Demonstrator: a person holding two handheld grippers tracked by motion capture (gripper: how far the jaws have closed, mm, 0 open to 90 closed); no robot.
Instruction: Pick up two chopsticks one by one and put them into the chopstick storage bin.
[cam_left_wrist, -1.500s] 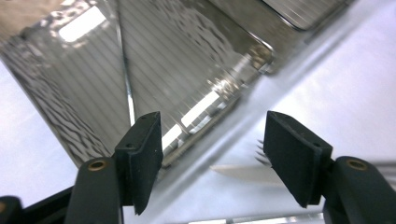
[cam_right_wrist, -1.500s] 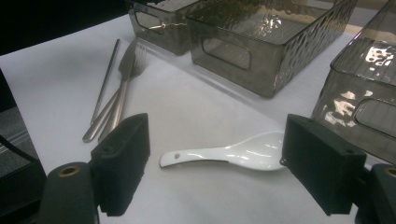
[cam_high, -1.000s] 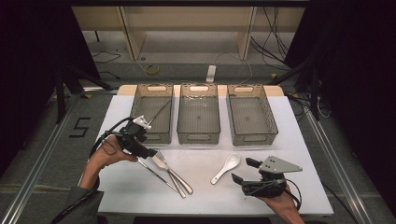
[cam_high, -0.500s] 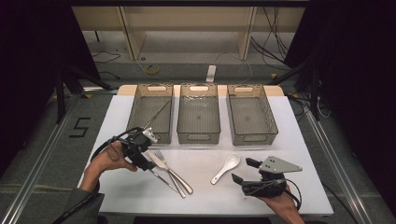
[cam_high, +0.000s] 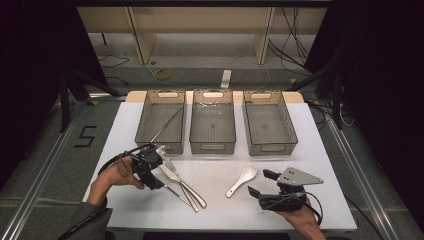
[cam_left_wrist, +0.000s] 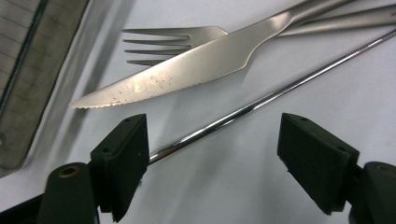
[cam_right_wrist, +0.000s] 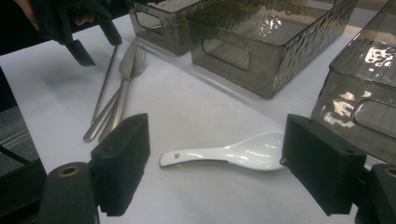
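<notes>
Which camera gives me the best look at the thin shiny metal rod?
Left gripper view: the thin shiny metal rod runs close-up between the open left gripper fingers. High view shows it small; right gripper view shows it distant beside the knife.

Lab or data-recording studio, not a home: a white-covered table (cam_high: 310, 150) stands on a grey floor inside black curtains (cam_high: 385, 100), with metal rails (cam_high: 40, 175) running along both sides and a "5" marker (cam_high: 85, 136) taped on the floor. Loose cables (cam_high: 295, 30) and a white power strip (cam_high: 226, 78) lie behind it near bare wooden shelving (cam_high: 145, 35). Staged tabletop layout: three identical clear bins (cam_high: 212, 122) in a row, cutlery (cam_high: 180, 182) and a white spoon (cam_high: 242, 179) laid out, and a person holding camera-fitted handheld grippers (cam_high: 287, 190) with trailing cables.
</notes>
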